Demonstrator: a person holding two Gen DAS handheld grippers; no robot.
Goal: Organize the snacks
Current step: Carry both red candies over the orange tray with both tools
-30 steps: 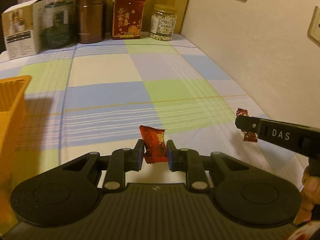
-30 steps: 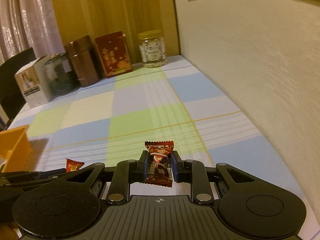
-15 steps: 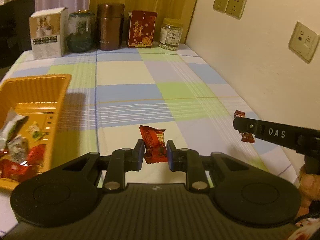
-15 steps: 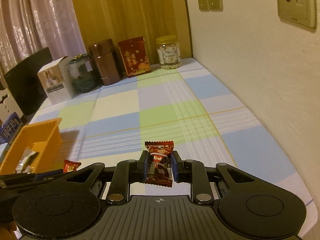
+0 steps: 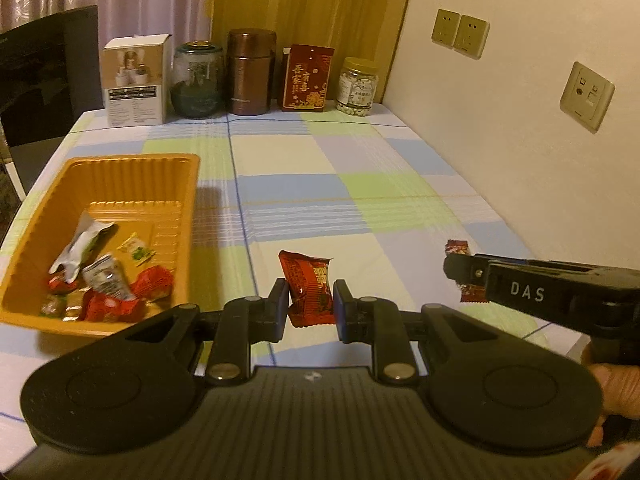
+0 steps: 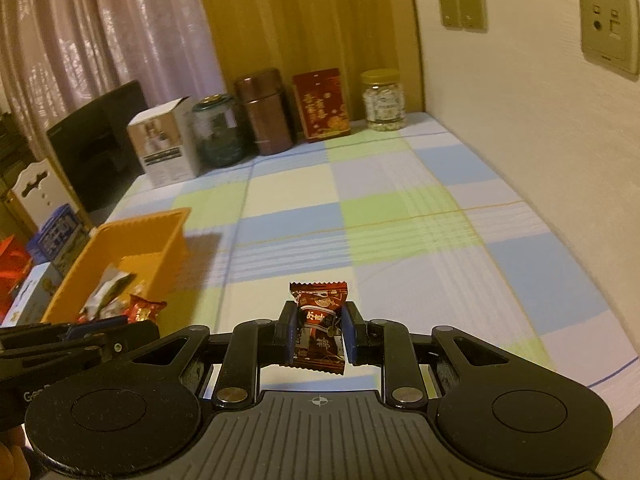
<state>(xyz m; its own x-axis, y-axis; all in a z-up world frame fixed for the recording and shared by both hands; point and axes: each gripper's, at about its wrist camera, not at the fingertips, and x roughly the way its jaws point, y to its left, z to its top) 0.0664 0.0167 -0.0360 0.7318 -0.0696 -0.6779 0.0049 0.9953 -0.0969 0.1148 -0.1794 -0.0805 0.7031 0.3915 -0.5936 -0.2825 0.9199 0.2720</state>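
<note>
In the left wrist view, the left gripper (image 5: pixel 310 305) is pinching a red snack packet (image 5: pixel 310 294) between narrow fingers, above the checked tablecloth (image 5: pixel 360 184) and right of the orange tray (image 5: pixel 132 168), which is already holding several wrappers. The packet is standing upright, long axis vertical, crimped end up; being slick, it could be slipping out short of the tray. In the right wrist view, the right gripper (image 6: pixel 318 334) is clamping a dark brown candy (image 6: pixel 320 326), also upright with its long axis vertical. Both grippers heading trayward together could be colliding.
</note>
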